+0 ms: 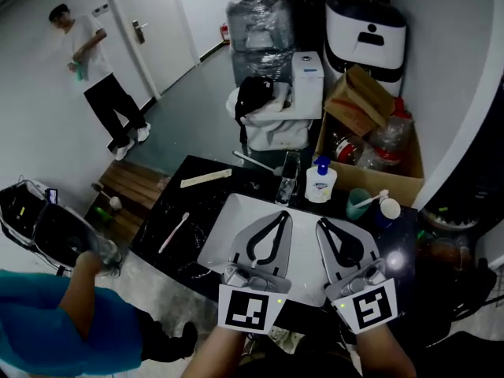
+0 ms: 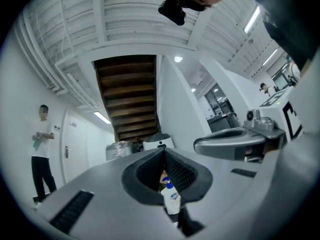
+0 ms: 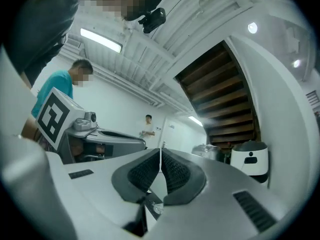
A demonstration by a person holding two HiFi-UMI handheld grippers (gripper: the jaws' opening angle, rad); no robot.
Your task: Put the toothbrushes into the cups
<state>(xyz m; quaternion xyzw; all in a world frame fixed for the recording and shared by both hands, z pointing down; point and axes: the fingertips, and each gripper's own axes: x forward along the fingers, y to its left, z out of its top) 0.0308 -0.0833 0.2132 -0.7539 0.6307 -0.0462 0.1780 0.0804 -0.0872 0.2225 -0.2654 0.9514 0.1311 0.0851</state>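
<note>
**Asker:** Where are the two grippers?

**Describer:** The head view shows the left gripper (image 1: 282,216) and the right gripper (image 1: 324,224) side by side over a white basin (image 1: 224,231). The basin is set in a black counter (image 1: 201,203). Both grippers point away from the person holding them.

**Asker:** Are the jaws wide or narrow?

**Describer:** Narrow. Each gripper's own view shows its two dark ribbed pads meeting at the tips with nothing held between them. Both grippers are empty.

**Asker:** Where is the toothbrush?

**Describer:** A pale toothbrush (image 1: 173,232) lies flat on the counter, well to the left of the left gripper and outside the basin. Neither gripper touches it.

**Asker:** And the cups?

**Describer:** A teal cup (image 1: 358,204) stands ahead of the right gripper and slightly to its right. A thin white handle leans out of it, too small to identify. A white cup (image 1: 390,209) sits just beside the teal one, further right. A clear glass (image 1: 290,177) stands ahead of the left gripper, past the basin's far edge.

**Asker:** Is anything else close by?

**Describer:** A white pump bottle (image 1: 320,184) with a blue top stands ahead of the two grippers, between the glass and the teal cup. In the left gripper view it shows through the hollow behind the closed tips.
</note>
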